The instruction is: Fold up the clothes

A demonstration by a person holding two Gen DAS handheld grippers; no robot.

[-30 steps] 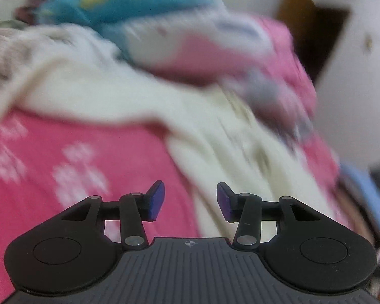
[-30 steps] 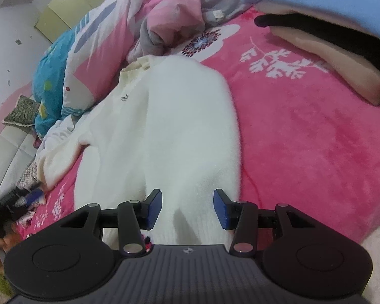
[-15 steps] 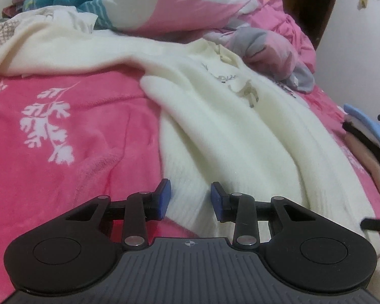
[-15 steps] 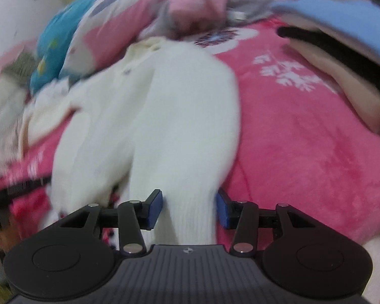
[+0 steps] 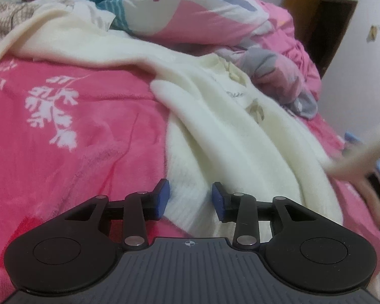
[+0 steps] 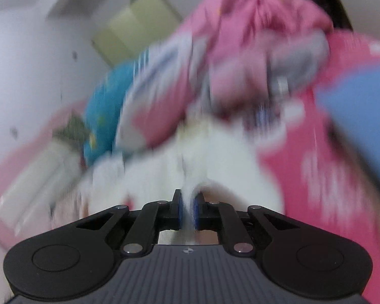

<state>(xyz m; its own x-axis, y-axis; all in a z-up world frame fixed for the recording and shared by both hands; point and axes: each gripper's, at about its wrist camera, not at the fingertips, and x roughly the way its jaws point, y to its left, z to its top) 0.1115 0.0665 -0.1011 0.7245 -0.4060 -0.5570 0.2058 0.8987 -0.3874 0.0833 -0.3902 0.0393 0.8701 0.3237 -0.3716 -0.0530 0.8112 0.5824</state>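
Observation:
A cream knit sweater [image 5: 230, 136] lies spread on the pink floral blanket [image 5: 71, 136], one sleeve stretched to the far left. My left gripper [image 5: 190, 198] hovers low over the sweater's ribbed hem, its blue pads apart with the hem lying between and below them, not pinched. In the blurred right wrist view, my right gripper [image 6: 188, 209] has its jaws closing, with a thin fold of the white sweater [image 6: 215, 177] pressed between the pads. A blurred cream strip of the sweater [image 5: 362, 157] rises at the right edge of the left wrist view.
A bundled quilt in pink, white and teal [image 5: 190, 17] lies behind the sweater, with a grey-pink crumpled cloth [image 5: 278, 81] beside it. Folded clothes, blue on top [image 6: 359, 101], sit at the right. A dark wooden doorway [image 5: 321, 25] stands beyond the bed.
My right gripper has shut on the sweater's edge and lifted it, swinging the view upward into blur. My left gripper has sunk closer to the hem, jaws a little narrower.

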